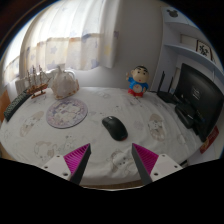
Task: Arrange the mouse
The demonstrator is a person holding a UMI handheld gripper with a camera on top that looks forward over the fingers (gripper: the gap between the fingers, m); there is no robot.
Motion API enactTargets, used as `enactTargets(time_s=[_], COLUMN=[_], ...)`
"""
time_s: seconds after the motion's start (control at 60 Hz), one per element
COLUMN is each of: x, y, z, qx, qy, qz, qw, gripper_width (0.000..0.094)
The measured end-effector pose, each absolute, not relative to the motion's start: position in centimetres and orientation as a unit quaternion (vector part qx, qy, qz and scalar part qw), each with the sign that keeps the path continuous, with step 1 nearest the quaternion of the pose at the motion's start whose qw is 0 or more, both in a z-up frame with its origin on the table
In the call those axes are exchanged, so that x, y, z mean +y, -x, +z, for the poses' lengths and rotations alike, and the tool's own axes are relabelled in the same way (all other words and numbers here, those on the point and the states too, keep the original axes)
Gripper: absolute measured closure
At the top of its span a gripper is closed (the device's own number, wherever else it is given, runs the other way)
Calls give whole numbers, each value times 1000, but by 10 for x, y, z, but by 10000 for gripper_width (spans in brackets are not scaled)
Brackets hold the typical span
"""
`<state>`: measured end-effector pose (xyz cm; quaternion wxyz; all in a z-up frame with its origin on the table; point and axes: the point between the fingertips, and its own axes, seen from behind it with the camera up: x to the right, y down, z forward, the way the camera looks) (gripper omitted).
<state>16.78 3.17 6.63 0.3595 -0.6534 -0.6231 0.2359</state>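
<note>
A black computer mouse (115,127) lies on the table's white patterned cloth (90,135), just ahead of my fingers and about midway between them. My gripper (112,158) is open and empty, its magenta pads (77,157) spread wide over the cloth near the table's front edge. Nothing stands between the fingers.
A round patterned plate (66,113) lies ahead to the left. A white teapot-like jug (63,82) and a small ship model (37,80) stand at the back left. A cartoon figurine (138,82) stands at the back. A black laptop (196,95) sits on the right.
</note>
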Motion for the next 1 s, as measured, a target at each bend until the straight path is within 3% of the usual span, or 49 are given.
enactTargets(time_s=[0.183,0.433,0.75,0.817,0.917,1.0], x=[70,90,101,101,93,95], y=[-115,-52,3,4,3,3], z=[35,-2,-13,-14,-16,-15], qx=[-632,-639,-645,-643,-642,-648], qy=[635,635,635,639,643,636], qz=[237,257,278,279,288,277], qw=[376,349,322,317,302,315], gripper_width=[79,81,95,158,432,474])
